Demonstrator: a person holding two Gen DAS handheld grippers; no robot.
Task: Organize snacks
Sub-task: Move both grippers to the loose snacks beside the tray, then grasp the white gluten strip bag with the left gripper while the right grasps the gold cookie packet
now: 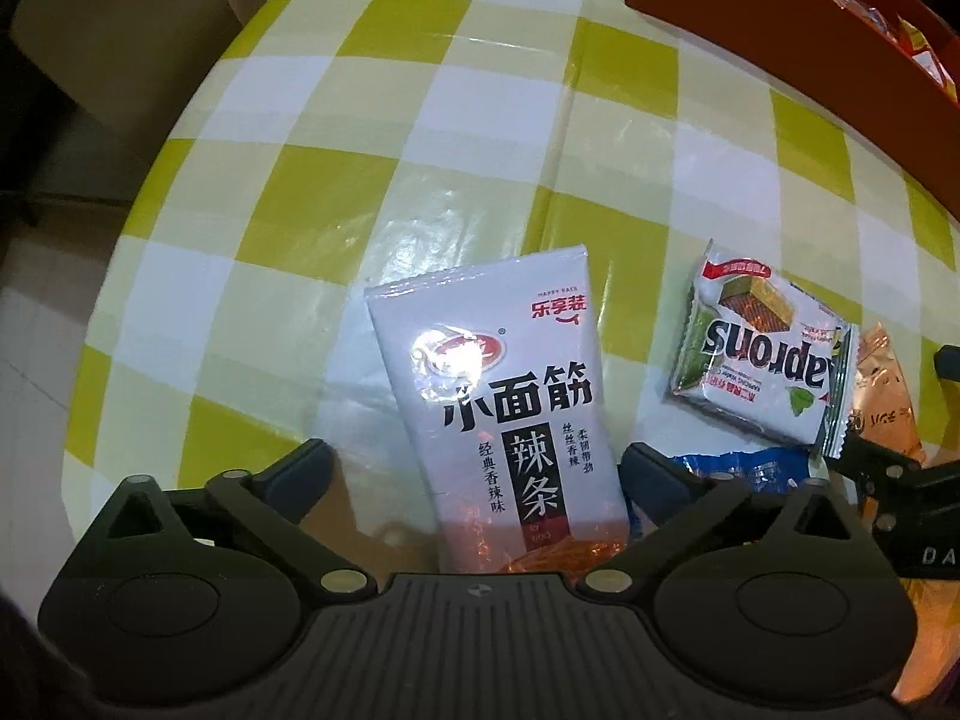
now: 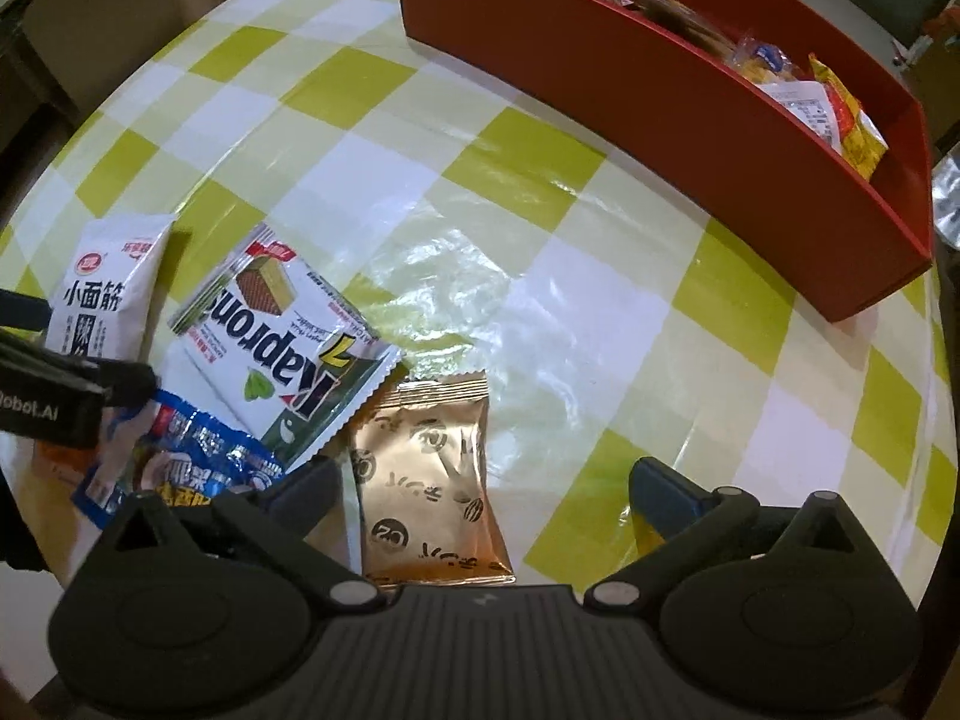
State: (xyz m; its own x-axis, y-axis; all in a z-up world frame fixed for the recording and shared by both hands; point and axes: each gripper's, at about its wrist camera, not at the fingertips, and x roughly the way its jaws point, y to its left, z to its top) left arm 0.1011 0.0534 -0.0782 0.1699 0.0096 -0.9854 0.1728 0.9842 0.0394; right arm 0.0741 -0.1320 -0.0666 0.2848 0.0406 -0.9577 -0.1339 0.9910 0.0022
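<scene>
My left gripper [image 1: 477,474] stands open, pointing down over a white spicy-strip packet [image 1: 498,396] that lies between its fingers with a gap on each side. My right gripper [image 2: 486,492] is open too, straddling a gold foil packet [image 2: 426,480] that lies nearer its left finger, untouched. Between the two lie a white-and-green Kaprons wafer packet [image 2: 288,348] [image 1: 762,354] and a blue packet [image 2: 186,468] [image 1: 738,468]. The white packet [image 2: 108,294] shows at the left of the right wrist view, beside the left gripper's dark fingers [image 2: 129,384].
A long red tray [image 2: 660,102] [image 1: 780,18] with several snack packets inside stands at the far right of the table. The green-and-white checked tablecloth [image 2: 540,276] is glossy. The round table's edge [image 1: 150,192] curves along the left, with dark floor and furniture beyond.
</scene>
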